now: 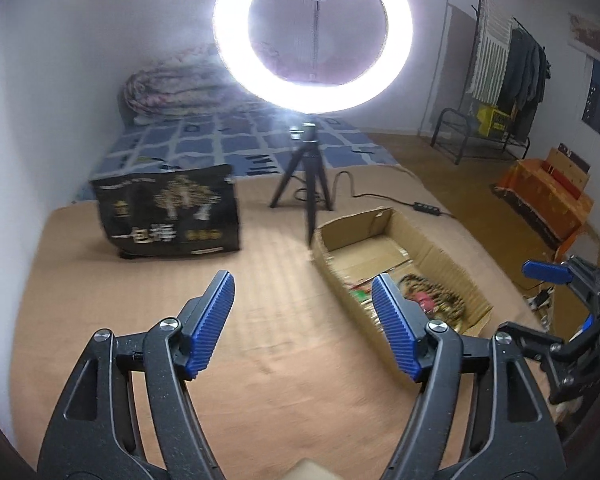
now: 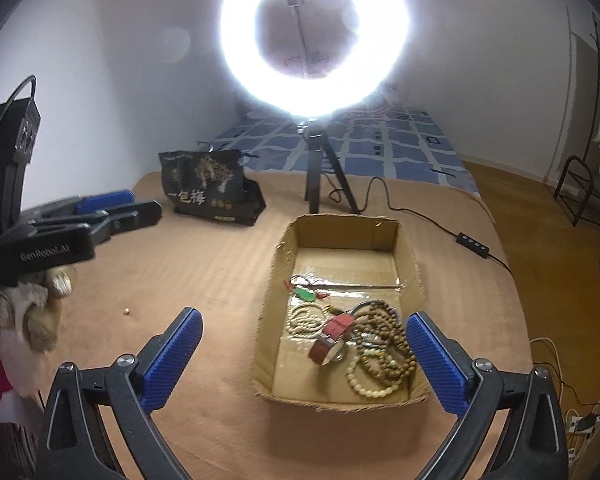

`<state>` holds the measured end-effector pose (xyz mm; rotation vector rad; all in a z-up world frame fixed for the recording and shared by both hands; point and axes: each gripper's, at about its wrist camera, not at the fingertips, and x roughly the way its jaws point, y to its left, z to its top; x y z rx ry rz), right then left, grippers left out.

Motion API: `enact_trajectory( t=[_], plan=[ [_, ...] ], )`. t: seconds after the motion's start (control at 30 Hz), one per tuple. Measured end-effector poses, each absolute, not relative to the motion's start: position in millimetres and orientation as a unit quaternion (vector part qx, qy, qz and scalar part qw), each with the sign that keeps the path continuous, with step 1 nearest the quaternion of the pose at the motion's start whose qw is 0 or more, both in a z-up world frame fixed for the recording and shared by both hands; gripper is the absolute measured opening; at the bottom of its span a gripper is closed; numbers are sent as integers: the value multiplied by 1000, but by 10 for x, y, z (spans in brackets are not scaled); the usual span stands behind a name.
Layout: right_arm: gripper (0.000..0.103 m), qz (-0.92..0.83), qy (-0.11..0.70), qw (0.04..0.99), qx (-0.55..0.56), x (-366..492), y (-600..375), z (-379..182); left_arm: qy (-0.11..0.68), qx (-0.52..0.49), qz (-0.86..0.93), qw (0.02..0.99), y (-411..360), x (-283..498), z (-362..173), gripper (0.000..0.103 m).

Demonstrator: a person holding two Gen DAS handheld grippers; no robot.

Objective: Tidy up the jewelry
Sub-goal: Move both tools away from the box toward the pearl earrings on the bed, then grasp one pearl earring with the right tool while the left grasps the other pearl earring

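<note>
An open cardboard box lies on the tan bed cover and holds the jewelry: brown bead strands, cream bead bracelets, a watch with a red strap and a green pendant on red cord. My right gripper is open, above the box's near end. My left gripper is open and empty over the cover, left of the box; it also shows in the right wrist view. The right gripper's blue finger shows at the left view's right edge.
A lit ring light on a black tripod stands behind the box, its cable and switch trailing right. A black printed bag sits at the back left. A small bead-like object lies on the cover.
</note>
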<state>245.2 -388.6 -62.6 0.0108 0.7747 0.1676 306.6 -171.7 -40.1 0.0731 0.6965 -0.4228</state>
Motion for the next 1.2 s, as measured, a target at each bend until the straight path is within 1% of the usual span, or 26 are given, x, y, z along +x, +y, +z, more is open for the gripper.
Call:
enact_trajectory(
  t=[0.3,0.47,0.53,0.6,0.63,0.7,0.83,0.87,0.9,1.03,1.1,1.17,1.2],
  plan=[
    [103,115,375,920,-12,2306,-3499,-747,339,66,-160,925,-948,2837,-578,73],
    [103,149,378,913,-16,2272,-3218,-895,364,43,-133,921,-490,2813,-826,73],
    [103,164,381,910,-21,2257,-3083,-963,373,27,-130,918,-356,2802,-920,69],
    [102,182,383,905,-23,2241,-2941,-1042,383,16,-128,915,-264,2799,-1012,59],
    [101,190,385,903,-23,2231,-2873,-1084,388,10,-128,913,-225,2800,-1065,56],
    [96,205,391,897,-21,2221,-2756,-1160,400,-3,-131,907,-155,2795,-1188,48],
    [87,238,408,881,-12,2226,-2525,-1355,410,-11,-137,902,-99,2772,-1361,42],
    [82,250,417,874,-10,2238,-2449,-1430,412,-13,-142,900,-89,2757,-1412,41],
    [77,257,421,870,-9,2246,-2396,-1481,414,-14,-144,899,-75,2745,-1439,40],
    [66,283,432,856,-13,2226,-2168,-1676,420,-13,-153,894,-45,2724,-1560,38],
    [57,296,437,849,-26,2204,-2037,-1770,426,-13,-157,891,-31,2727,-1626,38],
    [53,303,440,844,-42,2179,-1927,-1838,433,-15,-157,887,-8,2739,-1687,38],
    [49,306,441,842,-50,2164,-1873,-1871,436,-16,-158,886,-2,2746,-1721,38]
  ],
)
